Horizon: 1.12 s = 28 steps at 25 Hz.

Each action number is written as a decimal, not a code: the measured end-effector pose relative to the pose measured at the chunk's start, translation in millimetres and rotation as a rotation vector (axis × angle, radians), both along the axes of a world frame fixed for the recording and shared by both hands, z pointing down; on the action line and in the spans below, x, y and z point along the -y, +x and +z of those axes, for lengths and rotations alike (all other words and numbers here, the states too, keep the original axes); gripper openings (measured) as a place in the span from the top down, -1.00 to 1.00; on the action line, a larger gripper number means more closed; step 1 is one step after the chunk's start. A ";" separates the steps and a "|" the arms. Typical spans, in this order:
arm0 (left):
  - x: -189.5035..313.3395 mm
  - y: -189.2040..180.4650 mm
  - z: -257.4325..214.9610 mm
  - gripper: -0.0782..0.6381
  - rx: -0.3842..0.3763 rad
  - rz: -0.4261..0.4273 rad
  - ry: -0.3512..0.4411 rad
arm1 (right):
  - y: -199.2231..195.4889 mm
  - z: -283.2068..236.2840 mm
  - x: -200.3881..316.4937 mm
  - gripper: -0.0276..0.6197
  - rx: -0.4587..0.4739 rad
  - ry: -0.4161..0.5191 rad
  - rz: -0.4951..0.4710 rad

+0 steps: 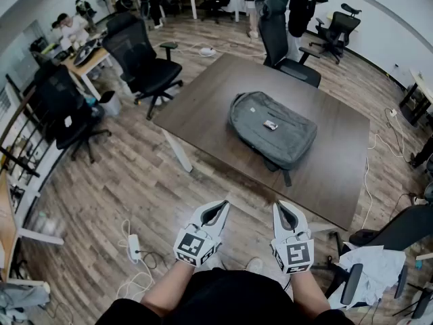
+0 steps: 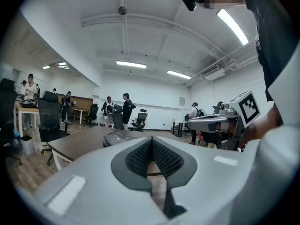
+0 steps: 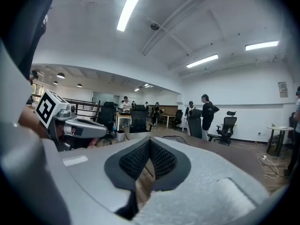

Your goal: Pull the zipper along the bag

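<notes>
Held my left gripper (image 1: 218, 212) and right gripper (image 1: 284, 214) level, side by side, fingers together, empty. One bag (image 1: 272, 128) on worktop (image 1: 203, 100).

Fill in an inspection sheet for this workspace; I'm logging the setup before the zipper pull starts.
Surface: brown table, bare apart from the bag.
Job's things: grey backpack lying flat mid-table; zipper pull too small to make out.
Clutter: nothing seen on the table.
Grippers: left gripper and right gripper both have their jaws shut and empty, held over the floor short of the table.
Cables: white power strip with cord on the floor at left; another cord at right.
Surroundings: black office chairs beside the table; people at the far end.
</notes>
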<state>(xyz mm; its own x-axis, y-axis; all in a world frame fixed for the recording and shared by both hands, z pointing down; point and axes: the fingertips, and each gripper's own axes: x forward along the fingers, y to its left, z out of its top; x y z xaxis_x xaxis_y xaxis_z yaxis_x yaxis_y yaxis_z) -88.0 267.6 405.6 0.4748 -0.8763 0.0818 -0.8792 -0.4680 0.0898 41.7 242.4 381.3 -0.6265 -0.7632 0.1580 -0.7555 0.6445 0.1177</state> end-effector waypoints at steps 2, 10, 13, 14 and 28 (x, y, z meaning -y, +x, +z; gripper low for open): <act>2.5 -1.5 0.1 0.73 0.001 0.004 -0.002 | -2.0 0.8 2.4 0.92 -0.002 0.001 0.003; 7.7 -7.2 2.8 0.73 0.003 0.015 -0.013 | -9.0 3.7 8.0 0.91 -0.003 0.002 0.014; 10.8 -12.2 3.4 0.73 0.002 0.019 -0.015 | -14.0 0.6 10.3 0.91 0.019 0.002 0.015; 12.1 -13.8 6.2 0.73 0.000 0.024 -0.012 | -15.9 0.3 11.0 0.91 0.023 0.001 0.016; 27.8 -61.4 17.1 0.73 -0.015 0.082 0.000 | -62.1 12.7 16.9 0.91 -0.034 0.013 0.051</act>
